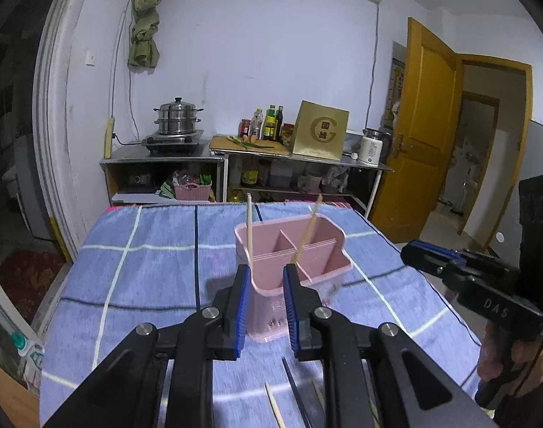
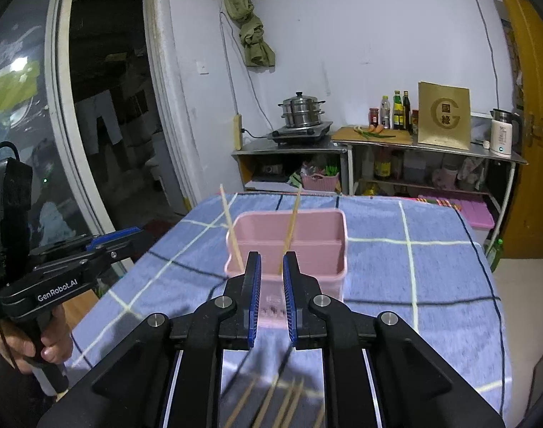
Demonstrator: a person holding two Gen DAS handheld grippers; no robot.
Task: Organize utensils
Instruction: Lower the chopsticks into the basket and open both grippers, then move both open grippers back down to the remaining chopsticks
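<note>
Loose chopsticks (image 2: pixel 271 403) lie nearest, before the pink utensil holder (image 1: pixel 300 267); left gripper (image 1: pixel 268 274) and right gripper (image 2: pixel 271 262) both stand slightly parted, empty.

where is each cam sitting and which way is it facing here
Left wrist: rides the left hand-held gripper, facing forward over the pink utensil holder toward the kitchen counter; the right hand-held gripper and the hand holding it enter from the right edge.
Right wrist: rides the right hand-held gripper, same facing; the left hand-held gripper and its hand sit at the left edge.
Shared: the holder with two chopsticks, the checked blue cloth, the steamer pot.
</note>
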